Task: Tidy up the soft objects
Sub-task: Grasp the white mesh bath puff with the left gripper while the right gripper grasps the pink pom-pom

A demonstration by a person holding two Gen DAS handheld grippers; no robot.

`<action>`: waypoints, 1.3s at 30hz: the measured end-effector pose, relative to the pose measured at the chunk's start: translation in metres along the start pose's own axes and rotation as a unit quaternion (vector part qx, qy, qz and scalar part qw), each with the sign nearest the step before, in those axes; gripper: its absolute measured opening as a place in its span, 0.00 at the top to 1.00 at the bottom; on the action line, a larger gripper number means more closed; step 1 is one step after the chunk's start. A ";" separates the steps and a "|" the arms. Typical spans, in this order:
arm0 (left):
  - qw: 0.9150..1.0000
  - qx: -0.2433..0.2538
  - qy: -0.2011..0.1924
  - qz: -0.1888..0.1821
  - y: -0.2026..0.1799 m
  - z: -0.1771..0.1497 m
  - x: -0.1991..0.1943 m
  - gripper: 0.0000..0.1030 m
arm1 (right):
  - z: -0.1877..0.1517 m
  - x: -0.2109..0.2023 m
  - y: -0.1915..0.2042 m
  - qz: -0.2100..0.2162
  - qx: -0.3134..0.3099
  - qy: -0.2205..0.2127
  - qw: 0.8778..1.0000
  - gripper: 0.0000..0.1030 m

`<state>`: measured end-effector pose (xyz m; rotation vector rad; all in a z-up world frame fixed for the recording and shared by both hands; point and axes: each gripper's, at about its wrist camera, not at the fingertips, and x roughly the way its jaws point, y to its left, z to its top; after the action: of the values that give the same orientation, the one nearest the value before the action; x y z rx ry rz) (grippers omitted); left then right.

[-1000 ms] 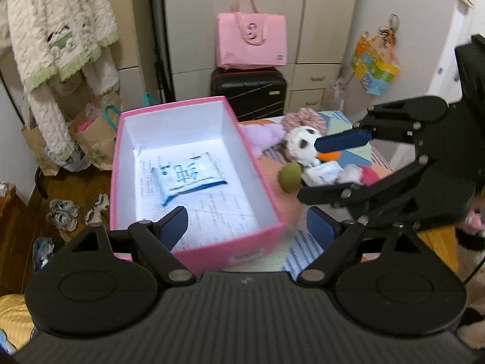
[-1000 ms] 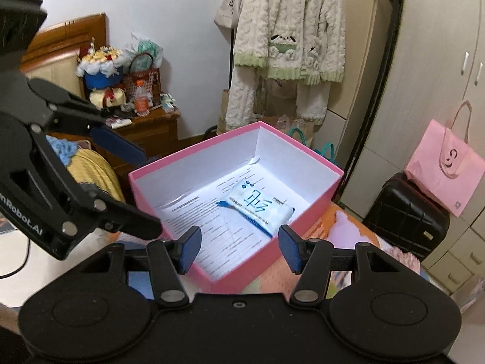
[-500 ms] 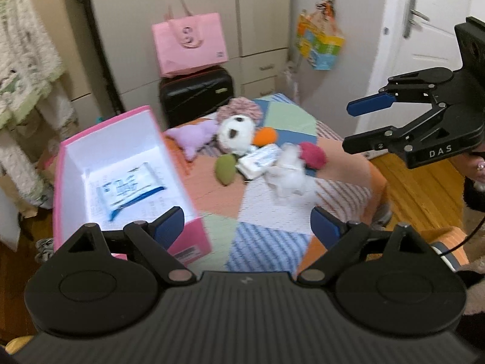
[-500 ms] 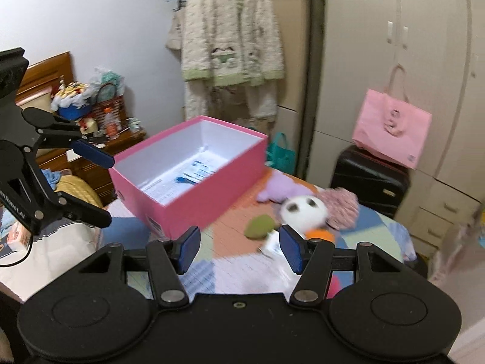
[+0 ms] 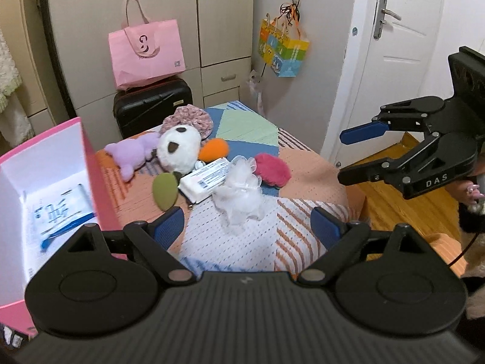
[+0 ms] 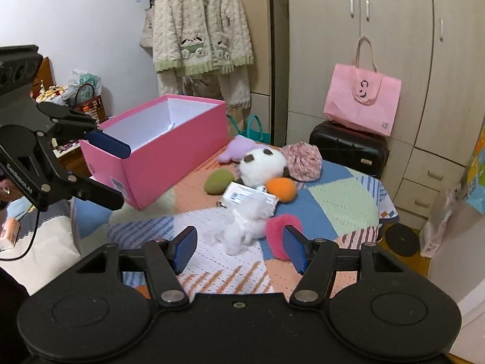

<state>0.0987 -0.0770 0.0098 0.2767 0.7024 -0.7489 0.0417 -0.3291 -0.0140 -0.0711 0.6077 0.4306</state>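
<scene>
A pile of soft things lies on the patchwork table: a white panda plush (image 5: 178, 148) (image 6: 260, 166), a purple plush (image 5: 133, 154), an orange puff (image 5: 213, 148), a green puff (image 5: 165, 189), a white packet (image 5: 206, 179), a white mesh puff (image 5: 239, 194) (image 6: 242, 227) and a magenta puff (image 5: 272, 170) (image 6: 280, 230). The pink box (image 5: 88, 163) (image 6: 169, 154) to the left holds a tissue pack (image 5: 60, 212). My left gripper (image 5: 247, 226) (image 6: 119, 173) hangs open just short of the mesh puff. My right gripper (image 6: 241, 247) (image 5: 345, 157) is opening, empty, above the table's right side.
A floral cap (image 5: 188, 121) lies behind the panda. Past the table stand a black suitcase (image 5: 151, 106) with a pink bag (image 5: 148, 51) on it, and wardrobe doors. A white door (image 5: 394, 45) and wooden floor lie beyond the table's right edge. A fluffy cardigan (image 6: 200, 24) hangs behind the box.
Both views have swung from the pink box to the pile of soft things. Both grippers have moved right and lower, away from the box. The right jaws stand a little wider.
</scene>
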 end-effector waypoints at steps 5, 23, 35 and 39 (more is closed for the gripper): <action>1.000 -0.010 -0.004 -0.003 0.002 -0.007 0.037 0.12 | -0.017 0.023 -0.016 -0.012 -0.003 -0.012 1.000 0.34; 1.000 0.005 -0.021 0.012 0.003 -0.016 0.133 0.12 | -0.045 0.107 -0.053 -0.030 -0.008 -0.025 0.999 0.29; 0.998 0.007 -0.055 0.037 -0.011 -0.020 0.148 0.23 | -0.039 0.122 -0.076 0.027 0.069 -0.022 0.997 0.26; 0.997 -0.002 -0.050 0.056 -0.011 -0.021 0.153 0.39 | -0.038 0.128 -0.082 0.042 0.090 -0.010 0.995 0.26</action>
<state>0.1600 -0.1557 -0.1086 0.2717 0.5891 -0.6507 0.1492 -0.3632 -0.1228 0.1319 0.6291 0.4554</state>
